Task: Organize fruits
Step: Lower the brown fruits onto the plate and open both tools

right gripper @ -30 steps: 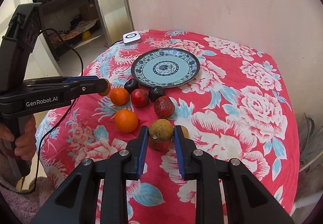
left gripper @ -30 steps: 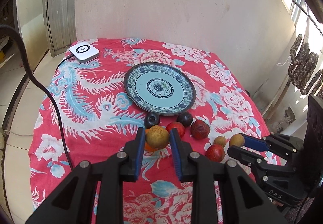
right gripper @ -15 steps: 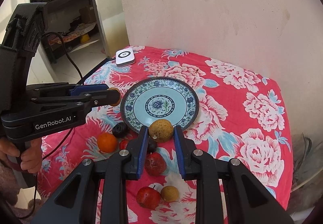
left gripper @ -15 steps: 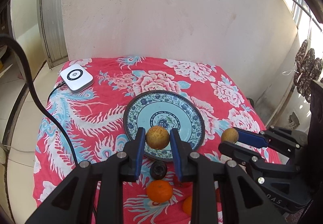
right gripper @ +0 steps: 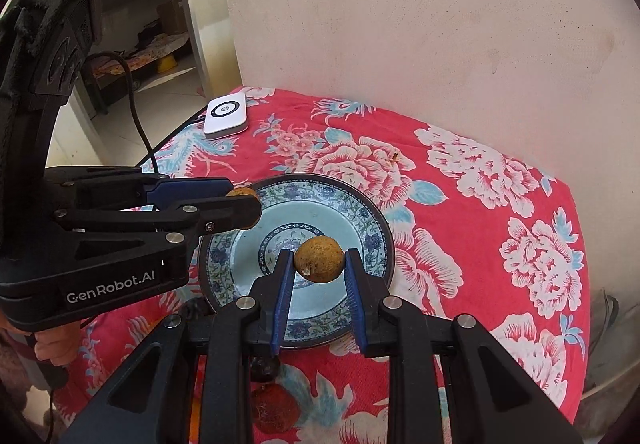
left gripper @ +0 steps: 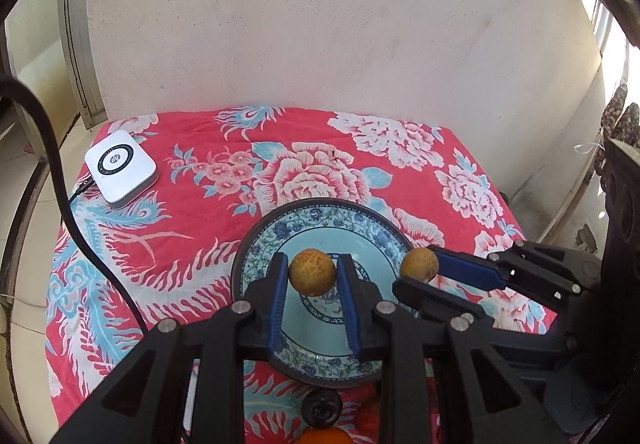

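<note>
Left gripper (left gripper: 312, 275) angled down, clamped on a fruit (left gripper: 312, 272) above the plate (left gripper: 256, 244) | right gripper (right gripper: 319, 264) angled down beside it, clamped on another fruit (right gripper: 319, 259)

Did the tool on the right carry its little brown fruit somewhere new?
Yes. The right tool brought its brown fruit forward, from above the loose fruits to over the blue plate.

Two brown round fruits (left gripper: 312, 271) (right gripper: 319, 259), one plate (left gripper: 280, 240), one white puck-like device (left gripper: 120, 166), two dark fruits (left gripper: 321, 409) (right gripper: 265, 367), one orange (left gripper: 325, 437), one wrinkled red fruit (right gripper: 276, 409), two grippers (left gripper: 312, 276) (right gripper: 319, 264).
</note>
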The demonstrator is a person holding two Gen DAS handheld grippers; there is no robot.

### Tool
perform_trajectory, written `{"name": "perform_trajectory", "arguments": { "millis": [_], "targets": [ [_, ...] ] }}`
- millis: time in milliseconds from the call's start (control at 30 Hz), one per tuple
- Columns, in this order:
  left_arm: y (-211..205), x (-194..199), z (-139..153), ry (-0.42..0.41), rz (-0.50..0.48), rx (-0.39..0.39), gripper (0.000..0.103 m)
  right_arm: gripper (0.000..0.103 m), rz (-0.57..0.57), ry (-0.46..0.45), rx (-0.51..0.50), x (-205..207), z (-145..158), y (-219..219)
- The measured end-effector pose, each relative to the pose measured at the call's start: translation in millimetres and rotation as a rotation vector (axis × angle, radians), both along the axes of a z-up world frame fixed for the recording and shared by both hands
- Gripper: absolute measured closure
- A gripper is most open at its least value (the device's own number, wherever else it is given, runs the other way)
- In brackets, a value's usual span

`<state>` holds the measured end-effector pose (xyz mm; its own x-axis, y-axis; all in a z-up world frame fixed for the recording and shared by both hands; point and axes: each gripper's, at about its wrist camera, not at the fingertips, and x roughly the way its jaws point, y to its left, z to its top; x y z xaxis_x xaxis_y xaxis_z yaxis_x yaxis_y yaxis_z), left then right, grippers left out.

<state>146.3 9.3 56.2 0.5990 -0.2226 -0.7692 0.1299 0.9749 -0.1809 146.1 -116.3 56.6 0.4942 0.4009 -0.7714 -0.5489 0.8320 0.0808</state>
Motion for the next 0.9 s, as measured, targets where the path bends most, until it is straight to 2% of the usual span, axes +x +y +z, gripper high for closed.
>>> {"name": "perform_trajectory", "arguments": {
  "millis": [433,900],
  "targets": [
    [-1.7,40.1,-29.4,0.072,-0.003,-0.02,0.077,0.076,0.01,0.024,-0.045,42.5,-26.5,16.7],
    [-0.8,47.0,-31.9,0.058,-0.008,-0.023,0.077,0.076,0.019,0.022,-0.054,51.5,-33.9,23.4]
  ]
}}
